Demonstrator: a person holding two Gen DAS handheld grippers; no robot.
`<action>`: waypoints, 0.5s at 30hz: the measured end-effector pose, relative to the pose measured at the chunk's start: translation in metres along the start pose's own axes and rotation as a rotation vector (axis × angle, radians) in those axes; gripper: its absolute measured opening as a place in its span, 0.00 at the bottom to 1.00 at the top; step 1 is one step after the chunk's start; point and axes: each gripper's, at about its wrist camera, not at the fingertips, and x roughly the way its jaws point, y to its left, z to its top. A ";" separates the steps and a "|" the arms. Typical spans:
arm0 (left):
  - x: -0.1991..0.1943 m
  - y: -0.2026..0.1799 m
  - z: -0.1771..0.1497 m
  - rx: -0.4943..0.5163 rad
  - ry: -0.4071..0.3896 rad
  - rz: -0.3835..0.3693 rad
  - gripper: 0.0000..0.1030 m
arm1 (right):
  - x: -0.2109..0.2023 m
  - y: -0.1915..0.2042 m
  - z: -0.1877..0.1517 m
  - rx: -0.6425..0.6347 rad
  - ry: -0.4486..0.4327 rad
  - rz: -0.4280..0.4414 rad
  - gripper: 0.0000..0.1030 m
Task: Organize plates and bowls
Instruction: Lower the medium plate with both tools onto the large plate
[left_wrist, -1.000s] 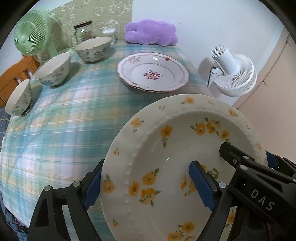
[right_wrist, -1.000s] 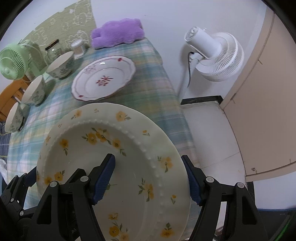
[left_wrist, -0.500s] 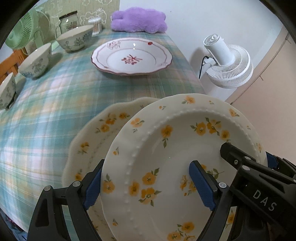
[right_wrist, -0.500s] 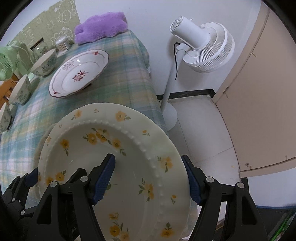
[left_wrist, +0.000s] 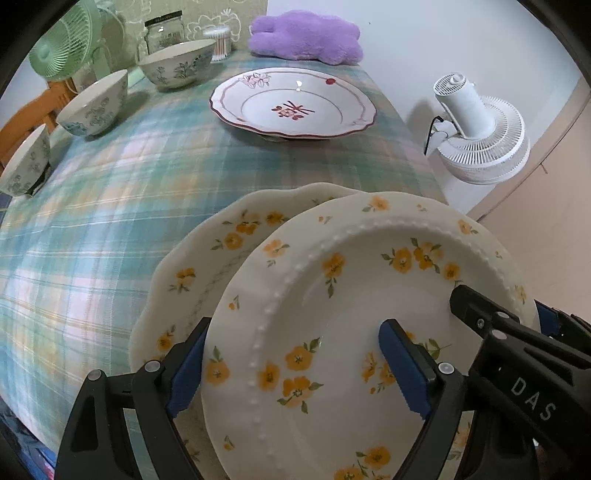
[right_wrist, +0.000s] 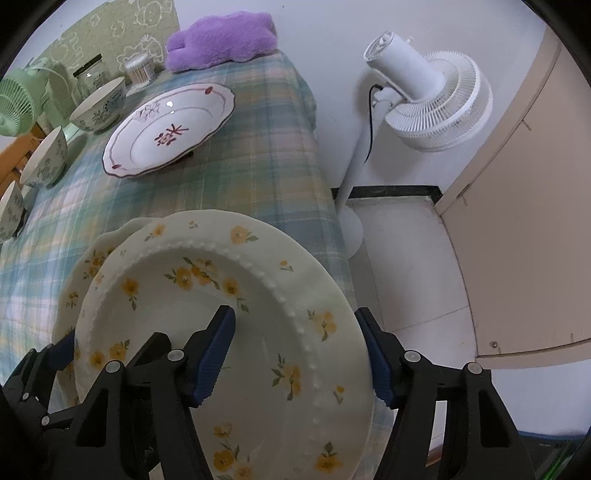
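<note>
While both the left gripper (left_wrist: 295, 369) and right gripper (right_wrist: 299, 354) clamp the yellow-flowered plate (left_wrist: 369, 295), it overlaps a matching plate (left_wrist: 207, 266).

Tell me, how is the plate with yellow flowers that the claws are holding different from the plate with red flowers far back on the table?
The yellow-flower plate is held up and tilted by the left claw and right claw; the red-flower plate rests flat on the table, untouched. The yellow-flower plate has a beaded ring and scattered blossoms; the red-flower plate has a dark red edge line and a central motif. Both are round, whitish and empty.
</note>
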 end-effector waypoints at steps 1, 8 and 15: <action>0.000 0.000 0.000 0.000 -0.003 0.005 0.87 | 0.000 0.000 0.000 -0.002 -0.001 -0.001 0.65; -0.001 -0.001 -0.002 0.016 -0.009 0.042 0.87 | -0.004 -0.001 -0.003 -0.021 -0.006 0.007 0.57; -0.010 -0.002 0.000 0.058 -0.043 0.074 0.88 | -0.018 -0.006 -0.007 -0.028 -0.036 -0.008 0.47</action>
